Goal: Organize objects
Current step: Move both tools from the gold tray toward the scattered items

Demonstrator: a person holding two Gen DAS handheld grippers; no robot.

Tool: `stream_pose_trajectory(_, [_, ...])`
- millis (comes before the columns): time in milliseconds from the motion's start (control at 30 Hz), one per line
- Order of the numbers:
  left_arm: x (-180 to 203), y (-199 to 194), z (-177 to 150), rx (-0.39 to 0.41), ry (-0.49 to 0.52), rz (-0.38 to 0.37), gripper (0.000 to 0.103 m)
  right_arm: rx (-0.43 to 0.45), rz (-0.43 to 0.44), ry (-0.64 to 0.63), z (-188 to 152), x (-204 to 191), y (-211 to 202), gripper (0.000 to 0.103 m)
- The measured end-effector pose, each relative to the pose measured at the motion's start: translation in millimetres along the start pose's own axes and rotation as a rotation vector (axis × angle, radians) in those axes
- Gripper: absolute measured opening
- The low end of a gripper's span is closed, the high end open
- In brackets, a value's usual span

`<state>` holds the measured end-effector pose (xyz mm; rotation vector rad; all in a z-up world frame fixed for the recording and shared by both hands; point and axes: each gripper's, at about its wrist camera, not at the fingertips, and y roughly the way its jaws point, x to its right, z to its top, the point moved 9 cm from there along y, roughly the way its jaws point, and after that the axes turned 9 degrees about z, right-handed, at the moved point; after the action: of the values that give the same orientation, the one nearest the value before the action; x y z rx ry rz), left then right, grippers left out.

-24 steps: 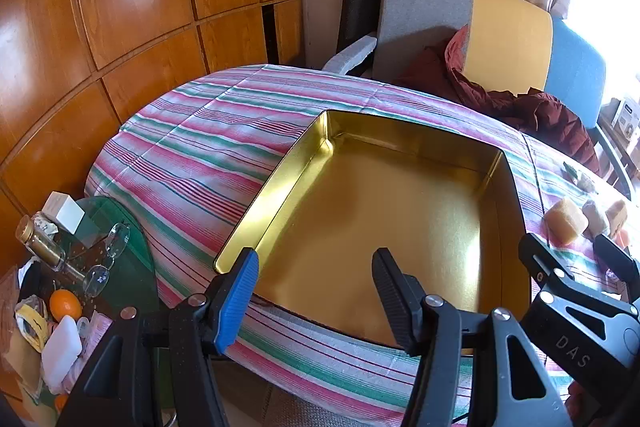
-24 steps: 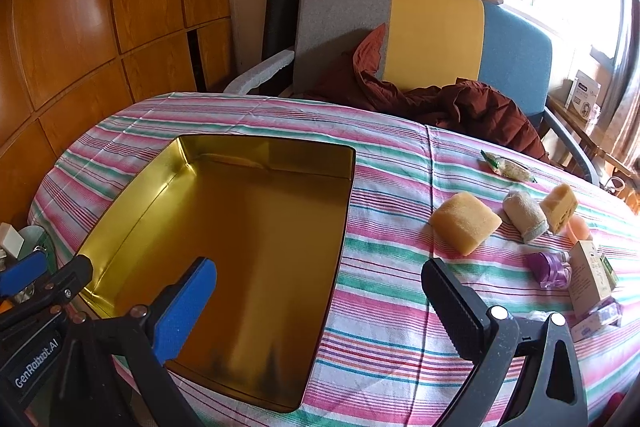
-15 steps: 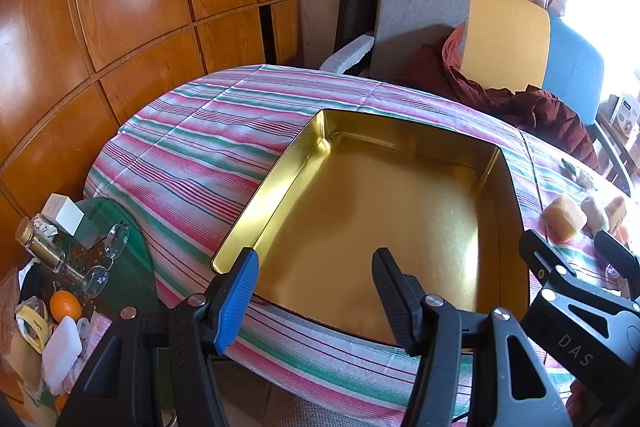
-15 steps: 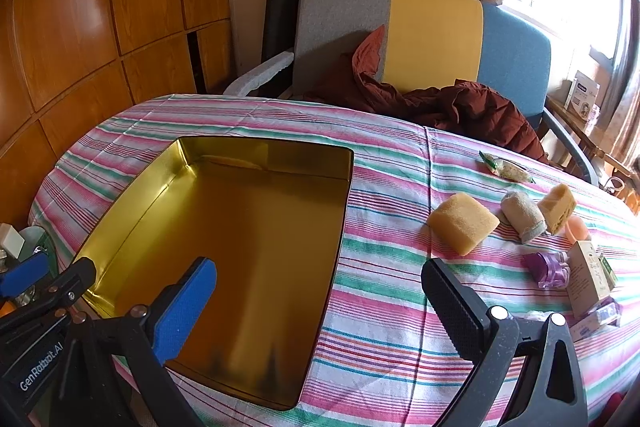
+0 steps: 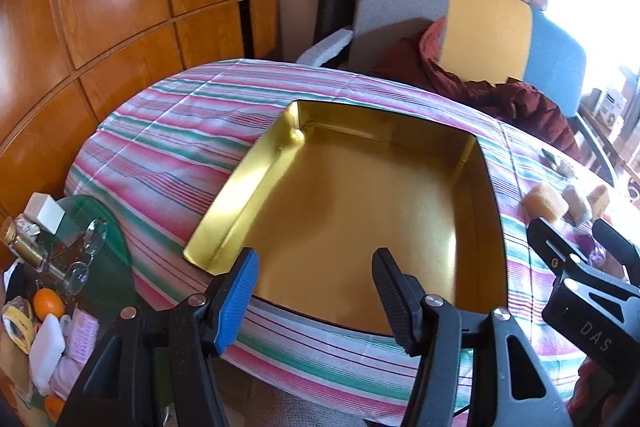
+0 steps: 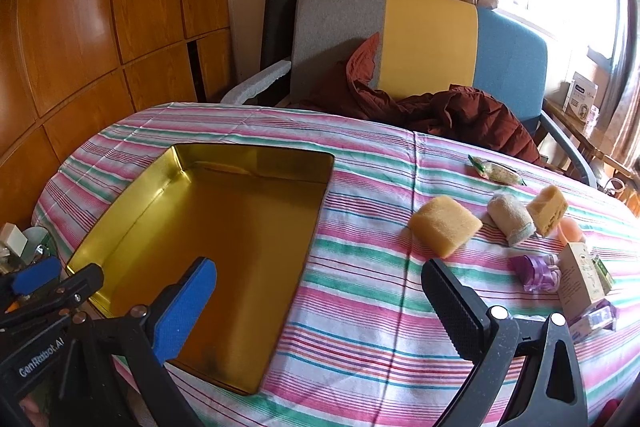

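On the striped tablecloth [image 6: 360,307], gold tin [image 6: 120,227] — nothing inside, both claws [image 5: 316,291] [image 6: 320,311] agape — nothing gripped

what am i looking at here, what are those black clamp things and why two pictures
No robot here: a person holds a two-finger clamp in each hand, each with a camera looking along its fingers. So one picture is from the left gripper, the other from the right gripper; each also catches the other at its edge. Both are open and hold nothing.

They hover over a table with a striped cloth. On it sits an empty gold tin. To the right of the tin lie small things, likely waiting to be sorted: a large sponge, a rolled cloth, a smaller sponge, a snack packet, a purple item and a small box.
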<state>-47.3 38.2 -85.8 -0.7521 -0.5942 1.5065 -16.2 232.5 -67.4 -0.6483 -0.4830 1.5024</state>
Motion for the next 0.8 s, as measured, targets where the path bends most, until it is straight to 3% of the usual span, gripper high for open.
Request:
stream_pose_trajectory(200, [32.3, -11.5, -13.8, 0.001, 0.041, -0.188, 0.06, -0.046, 0.018, 0.058, -25.7, 43.2, -3.0, 0.103])
stream_pose_trajectory(333, [56.8, -21.2, -24.1, -0.017, 0.063, -0.322, 0.06, -0.059, -0.048, 0.08, -43.1, 85.9, -9.3, 0.103])
stream_pose_trajectory(600, [94.8, -38.7, -39.6, 0.007, 0.136, -0.4, 0.06, 0.008, -0.137, 0.175, -66.3, 183.4, -28.0, 0.099])
stream_pose_trajectory(800, [112.4, -42.4, -47.7, -0.045, 0.138, -0.477, 0.06, -0.003, -0.108, 0.187, -80.4, 208.8, -12.8, 0.088])
